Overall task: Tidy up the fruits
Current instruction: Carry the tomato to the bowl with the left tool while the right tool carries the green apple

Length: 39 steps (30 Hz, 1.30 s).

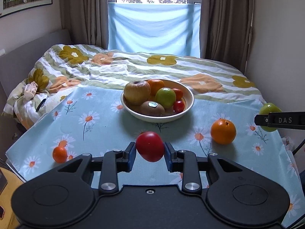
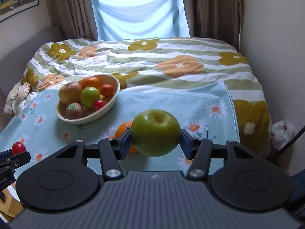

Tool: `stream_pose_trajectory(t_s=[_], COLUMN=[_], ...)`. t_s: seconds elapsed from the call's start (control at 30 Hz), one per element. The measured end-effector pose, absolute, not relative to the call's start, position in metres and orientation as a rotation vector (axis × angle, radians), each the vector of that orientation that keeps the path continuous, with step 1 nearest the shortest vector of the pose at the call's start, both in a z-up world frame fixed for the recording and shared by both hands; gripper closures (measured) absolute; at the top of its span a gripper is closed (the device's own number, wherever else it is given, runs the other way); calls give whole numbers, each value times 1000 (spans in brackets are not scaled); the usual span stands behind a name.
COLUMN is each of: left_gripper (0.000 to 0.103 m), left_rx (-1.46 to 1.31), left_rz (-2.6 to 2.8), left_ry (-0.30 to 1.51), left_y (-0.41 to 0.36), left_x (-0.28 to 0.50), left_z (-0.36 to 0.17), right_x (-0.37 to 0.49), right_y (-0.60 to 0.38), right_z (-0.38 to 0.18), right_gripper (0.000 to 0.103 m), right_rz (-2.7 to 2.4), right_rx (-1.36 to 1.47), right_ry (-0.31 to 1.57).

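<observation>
My left gripper [image 1: 150, 148] is shut on a red tomato [image 1: 150, 146], held above the daisy-print cloth [image 1: 99, 122]. My right gripper [image 2: 155, 139] is shut on a large green apple [image 2: 155, 132], also lifted off the cloth. That apple [image 1: 269, 110] and a right finger show at the right edge of the left wrist view. The tomato [image 2: 18, 148] shows at the left edge of the right wrist view. A cream bowl [image 1: 187, 95] [image 2: 112, 97] farther back holds several fruits. An orange [image 1: 223, 131] [image 2: 123, 128] and a small mandarin [image 1: 60, 154] lie on the cloth.
The cloth covers a low table in front of a bed with a flowered quilt [image 1: 171, 70]. A white plastic bag [image 2: 282, 131] lies by the right wall. A yellow object [image 1: 7, 194] sits at the lower left. Curtains and a window are behind the bed.
</observation>
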<state>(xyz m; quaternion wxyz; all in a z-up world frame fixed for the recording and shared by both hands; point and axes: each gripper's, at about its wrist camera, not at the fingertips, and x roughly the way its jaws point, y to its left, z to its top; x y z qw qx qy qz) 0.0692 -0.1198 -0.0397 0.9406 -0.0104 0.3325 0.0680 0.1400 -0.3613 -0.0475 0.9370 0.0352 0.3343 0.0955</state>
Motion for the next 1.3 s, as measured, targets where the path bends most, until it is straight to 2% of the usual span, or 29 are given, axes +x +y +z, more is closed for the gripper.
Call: stream_pose_trajectory(t_s=[0.27,0.63,1.0,1.3], left_gripper=[68,68,68,68], left_rx=[-25,3,32,94], left_rz=[109,41,-23,-100], left_ry=[651,645,692,745], left_y=[-108,-83,-57,-59], left_x=[86,149,227,276], left_z=[-5,15,6,-23], right_x=[147,189,254,297], right_y=[-338,-294,-251,-236], right_z=[-12,14,1,-18], right_gripper=[34,34,34,34], right_rz=[234,245,216,177], right_rx=[51,42,62,79], right_ry=[665,645,685,717])
